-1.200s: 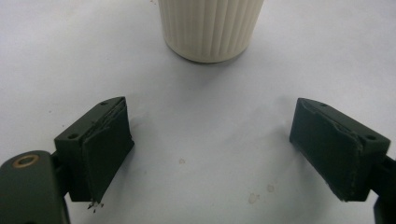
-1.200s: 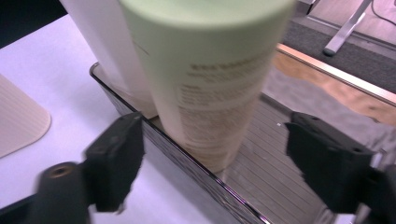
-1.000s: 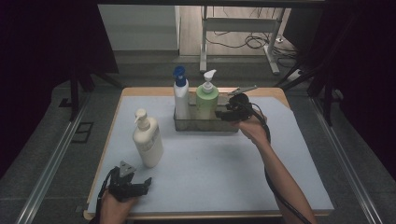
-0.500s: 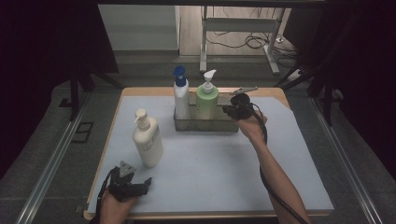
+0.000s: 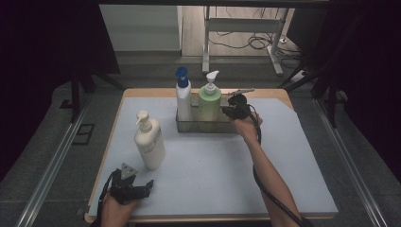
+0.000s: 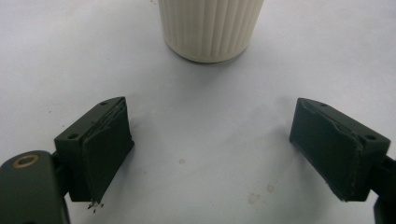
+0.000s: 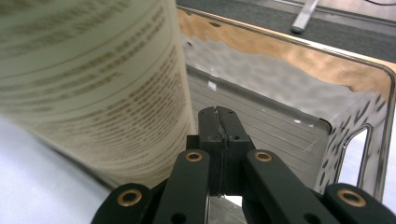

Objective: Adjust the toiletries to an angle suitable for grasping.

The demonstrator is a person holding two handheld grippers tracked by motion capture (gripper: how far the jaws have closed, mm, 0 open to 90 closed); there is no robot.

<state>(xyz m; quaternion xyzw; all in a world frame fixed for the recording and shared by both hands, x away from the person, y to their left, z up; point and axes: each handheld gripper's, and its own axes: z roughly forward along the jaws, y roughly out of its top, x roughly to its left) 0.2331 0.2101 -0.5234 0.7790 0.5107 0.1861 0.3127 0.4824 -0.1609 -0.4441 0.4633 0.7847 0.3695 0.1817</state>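
Left gripper (image 5: 142, 189) rests at the near table edge, jaws wide and empty, facing the ribbed cream pump bottle (image 5: 149, 142) just ahead. Farther back, the right gripper (image 7: 219, 154) is pinched on the near wall of the clear plastic caddy (image 7: 280, 135), beside the green pump bottle (image 5: 209, 101). Judged step: moving the caddy; keep it level and slide slowly so both bottles stay upright.

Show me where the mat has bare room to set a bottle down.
The widest free patch is the mat between the cream bottle and the right forearm. More lies right of that arm, out to the mat's edge. It is crowded at the back: the clear bin holds two bottles, with the right tongs at its end.
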